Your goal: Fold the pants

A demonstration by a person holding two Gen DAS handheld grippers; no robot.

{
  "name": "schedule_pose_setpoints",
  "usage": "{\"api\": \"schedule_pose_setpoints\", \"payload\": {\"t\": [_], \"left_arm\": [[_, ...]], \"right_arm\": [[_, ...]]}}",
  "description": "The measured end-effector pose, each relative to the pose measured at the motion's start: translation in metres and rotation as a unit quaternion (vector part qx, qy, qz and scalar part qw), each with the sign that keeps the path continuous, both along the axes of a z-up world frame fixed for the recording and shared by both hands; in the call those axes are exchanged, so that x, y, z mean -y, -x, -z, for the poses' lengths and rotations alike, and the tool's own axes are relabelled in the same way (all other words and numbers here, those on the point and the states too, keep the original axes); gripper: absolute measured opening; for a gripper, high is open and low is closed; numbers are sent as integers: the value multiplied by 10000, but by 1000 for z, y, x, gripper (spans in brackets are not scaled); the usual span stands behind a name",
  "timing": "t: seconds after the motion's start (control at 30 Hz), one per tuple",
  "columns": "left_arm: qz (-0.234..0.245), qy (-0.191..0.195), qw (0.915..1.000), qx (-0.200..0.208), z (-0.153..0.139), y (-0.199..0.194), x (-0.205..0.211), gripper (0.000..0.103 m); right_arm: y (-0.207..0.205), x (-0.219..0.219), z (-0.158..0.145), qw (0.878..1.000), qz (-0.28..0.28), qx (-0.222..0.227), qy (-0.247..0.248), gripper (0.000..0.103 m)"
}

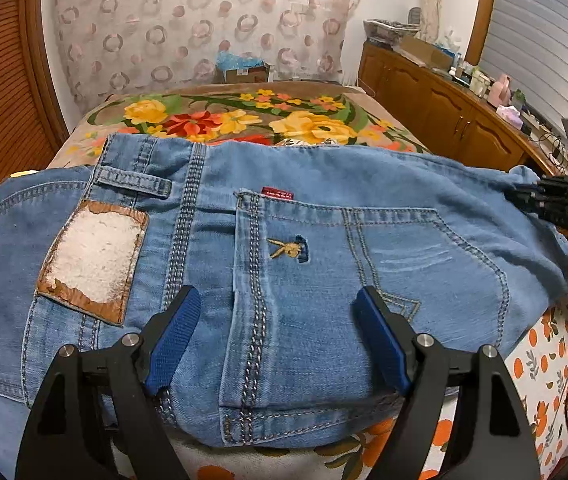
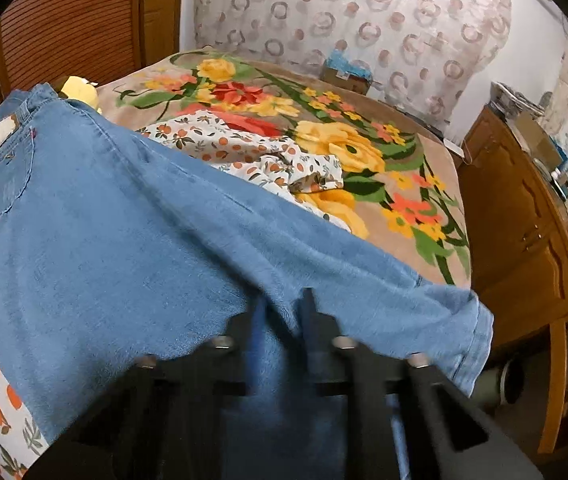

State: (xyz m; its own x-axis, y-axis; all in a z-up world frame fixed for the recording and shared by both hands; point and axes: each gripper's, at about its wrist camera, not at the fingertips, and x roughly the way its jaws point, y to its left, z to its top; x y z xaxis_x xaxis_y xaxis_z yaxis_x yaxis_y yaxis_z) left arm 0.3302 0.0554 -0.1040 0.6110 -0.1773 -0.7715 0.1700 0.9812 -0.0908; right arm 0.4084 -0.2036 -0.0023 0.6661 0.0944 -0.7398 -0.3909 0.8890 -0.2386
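left fingers: your left gripper [image 1: 278, 336] holds its blue pads [image 1: 174, 338] wide apart over the seat of the jeans, one on each side of the centre seam; they clamp nothing.
right fingers: your right gripper [image 2: 284, 316] has its fingers drawn together on a fold of denim near the leg end; the picture is blurred there, but cloth sits pinched between them. from the left wrist it shows at the right edge [image 1: 551, 200], holding the far end of the fabric.
bed: a blanket with big yellow and red flowers [image 2: 323, 136] covers the bed, and a white cloth printed with oranges [image 2: 252, 152] lies bunched on it behind the jeans.
pants: the blue jeans [image 1: 323, 240] lie across the near edge of the bed, back side up, waist toward your left hand, leg stretching toward your right [image 2: 124, 240].
cabinet: a wooden cabinet [image 1: 443, 112] stands beside the bed on the right, its top crowded with small items.
patch: a worn white and brown label [image 1: 92, 256] sits at the waistband, left of the seam.
pocket mark: a small embroidered figure [image 1: 289, 249] sits on the back pocket.
red tab: a red tag [image 1: 278, 193] sits at the pocket's top edge.
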Motion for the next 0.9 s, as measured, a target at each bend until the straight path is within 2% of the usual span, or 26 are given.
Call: {"api": "schedule_pose_setpoints", "payload": {"t": [0.13,0.33,0.37,0.47,0.57,0.8,0.9], "left_arm": [[-12,17,10000,-4,0,-1,0,81],[-24,-24,10000,-4,2,0,0,81],[-24,-27,10000,-1,1,0,0,81],[-23,-11,10000,8,1,2,-2,81],[-31,4,10000,29,-1,5,-3,81],[-102,-23,9999,102,-7,10,-12,81],[-160,-40,9998,102,-7,10,-15,81]], "right_arm": [[-12,-1,-8,9997,119,204,42,6],[-36,9,-2,9979,416,17,-497,6],[-39,10,1,9973,458,-19,-570,8],[-41,17,12,9950,687,-122,-716,29],[-46,28,16,9927,777,-344,-857,34],[-27,55,7,9906,1056,-44,-863,36],[-23,64,10,9896,1263,-17,-689,36]]}}
